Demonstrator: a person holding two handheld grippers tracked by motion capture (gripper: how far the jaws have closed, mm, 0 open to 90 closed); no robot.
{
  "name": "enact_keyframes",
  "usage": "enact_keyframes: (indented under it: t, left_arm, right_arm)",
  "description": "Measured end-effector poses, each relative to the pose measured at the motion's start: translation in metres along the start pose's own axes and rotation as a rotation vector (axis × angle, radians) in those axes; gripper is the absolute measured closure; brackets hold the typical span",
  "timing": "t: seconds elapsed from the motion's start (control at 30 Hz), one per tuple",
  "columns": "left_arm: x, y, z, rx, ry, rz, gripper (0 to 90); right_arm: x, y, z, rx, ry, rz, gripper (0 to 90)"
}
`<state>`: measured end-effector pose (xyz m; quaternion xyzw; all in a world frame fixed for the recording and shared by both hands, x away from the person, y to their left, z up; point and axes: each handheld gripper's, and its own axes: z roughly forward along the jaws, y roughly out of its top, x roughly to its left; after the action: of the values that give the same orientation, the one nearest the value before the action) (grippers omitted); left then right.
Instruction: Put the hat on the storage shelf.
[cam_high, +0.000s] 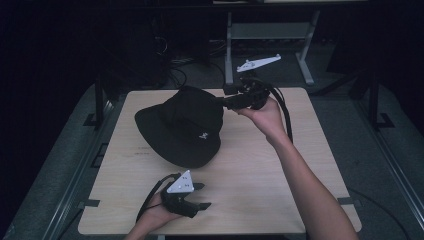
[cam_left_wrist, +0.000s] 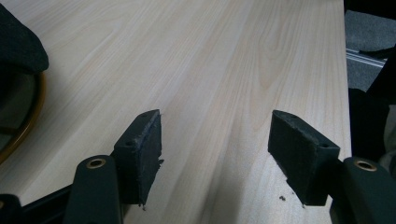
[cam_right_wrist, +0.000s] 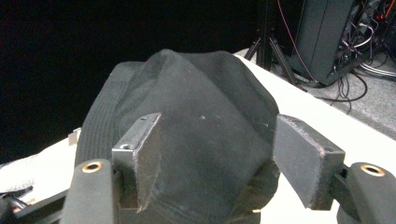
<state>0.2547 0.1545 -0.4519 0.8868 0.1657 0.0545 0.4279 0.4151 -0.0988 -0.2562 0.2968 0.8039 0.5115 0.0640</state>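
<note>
**One hat, two open grippers**

One black bucket hat (cam_high: 182, 127) lies on the left-centre of one pale wooden table (cam_high: 260, 170), crown up. Two grippers are in hand. The left gripper (cam_high: 202, 196) rests low near the table's near edge, pointing right, jaws wide apart over bare wood, holding nothing. The right gripper (cam_high: 223, 101) is held level at the hat's far right side, its jaws spread wide on either side of the crown; whether the pads (cam_right_wrist: 140, 154) touch the fabric cannot be told.

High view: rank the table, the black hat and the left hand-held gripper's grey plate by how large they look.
1. Table
2. Black hat
3. Grey plate on the left hand-held gripper, clearly smallest, though nearest the camera.
</note>
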Motion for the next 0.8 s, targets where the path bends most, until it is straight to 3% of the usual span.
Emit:
enact_keyframes:
  t: [0.8]
  left_arm:
    - [0.000, -0.001, 0.000, -0.002, 0.000, -0.010, 32.5]
  right_arm:
    - [-0.018, -0.028, -0.017, 0.000, -0.014, 0.049, 27.9]
